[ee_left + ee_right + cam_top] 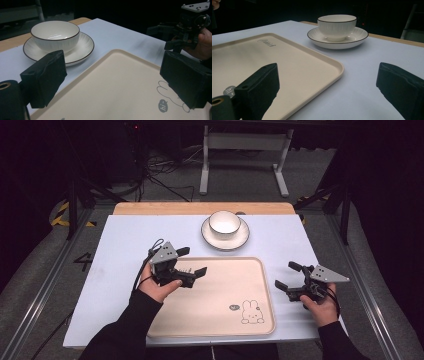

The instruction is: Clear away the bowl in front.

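Beige tray (220,295): left gripper (192,262) hovers over its corner, right gripper (288,276) beside it; both jaws spread, nothing held.

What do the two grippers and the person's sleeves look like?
Both the left gripper and the right gripper are black, with two blocky jaws, a grey three-cornered plate on top and a thin black cable. The sleeves are black and long.

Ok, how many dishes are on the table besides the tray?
2: a white bowl beyond the tray's far edge, and the saucer it sits on.
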Tool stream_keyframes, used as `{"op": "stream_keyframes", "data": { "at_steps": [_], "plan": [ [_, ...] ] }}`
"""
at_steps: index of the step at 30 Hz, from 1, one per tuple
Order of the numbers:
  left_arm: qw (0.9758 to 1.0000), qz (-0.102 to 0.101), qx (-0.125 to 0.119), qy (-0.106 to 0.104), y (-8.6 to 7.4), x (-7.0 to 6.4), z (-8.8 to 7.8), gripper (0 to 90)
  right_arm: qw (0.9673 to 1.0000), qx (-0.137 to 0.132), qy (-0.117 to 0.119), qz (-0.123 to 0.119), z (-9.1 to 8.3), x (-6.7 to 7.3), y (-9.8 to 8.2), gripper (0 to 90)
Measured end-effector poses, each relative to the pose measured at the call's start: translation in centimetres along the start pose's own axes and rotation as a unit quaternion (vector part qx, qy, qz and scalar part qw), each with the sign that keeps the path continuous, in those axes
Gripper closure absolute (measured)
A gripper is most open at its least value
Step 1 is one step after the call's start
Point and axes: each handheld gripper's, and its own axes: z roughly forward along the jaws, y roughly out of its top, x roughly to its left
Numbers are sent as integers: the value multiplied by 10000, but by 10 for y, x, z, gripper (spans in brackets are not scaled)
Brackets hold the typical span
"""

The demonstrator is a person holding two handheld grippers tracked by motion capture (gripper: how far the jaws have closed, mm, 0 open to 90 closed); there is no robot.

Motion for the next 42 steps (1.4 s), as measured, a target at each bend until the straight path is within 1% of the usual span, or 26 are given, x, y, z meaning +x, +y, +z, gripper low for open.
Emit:
{"op": "stream_keyframes", "data": {
  "at_steps": [1,5,7,10,13,15,17,18,19,20,21,23,24,26,27,28,29,32,33,35,36,38,40,41,42],
  "plan": [
    [10000,43,22,-1,2,0,4,74,10000,0,0,-2,0,0,0,52],
    [10000,41,68,-58,6,-1,11,74,10000,3,0,-7,0,0,0,53],
    [9999,92,80,-67,9,0,15,74,10000,3,1,-6,0,0,0,53],
    [9998,38,86,-154,13,-2,22,74,10000,-5,3,-2,0,0,0,53],
    [9997,84,122,-211,16,-4,28,74,10000,-6,12,0,0,0,0,53],
    [9995,47,185,-261,17,-6,31,77,10000,-10,15,2,0,0,0,53],
    [9993,42,281,-260,19,-6,34,90,10000,-26,20,-1,0,0,0,53],
    [9989,-2,373,-274,19,-6,35,106,10000,-28,21,1,0,0,0,53],
    [9986,59,429,-307,20,-5,35,139,10000,-29,19,1,0,-1,0,52],
    [9987,88,414,-287,20,-4,36,156,10000,-32,22,7,0,-1,0,52],
    [9989,92,377,-276,20,-2,38,156,10000,-32,23,6,0,-1,0,52],
    [9987,55,409,-284,21,0,39,154,10000,-29,23,8,0,-1,0,52],
    [9987,80,439,-234,23,5,42,149,10000,-29,24,6,0,-1,0,52],
    [9986,144,490,-160,26,9,45,143,10000,-29,23,9,0,-1,0,52],
    [9987,144,474,-129,28,11,47,144,10000,-30,21,11,0,-1,0,52],
    [9986,126,505,-96,30,14,49,145,10000,-32,22,11,0,-1,0,52],
    [9986,72,507,-110,31,17,50,145,10000,-28,25,12,-1,-1,0,52],
    [9986,-150,450,-213,37,25,56,145,10000,-46,26,22,-1,-1,0,52],
    [9985,-130,482,-207,38,27,57,143,10000,-45,22,31,-1,-1,0,52],
    [9985,-36,535,-93,42,32,61,141,10000,-50,25,37,-1,-1,0,52],
    [9985,-46,540,-76,43,34,62,141,10000,-53,28,35,-1,-1,0,52],
    [9984,-133,557,-41,45,38,65,141,10000,-54,32,36,-1,-1,0,52],
    [9983,-116,575,31,48,43,68,142,10000,-55,33,35,-1,-1,0,52],
    [9984,-102,544,81,49,45,70,142,10000,-55,37,33,-1,-1,0,52],
    [9983,-87,578,83,50,46,70,144,10000,-54,37,34,-1,-1,0,52]
  ]
}}
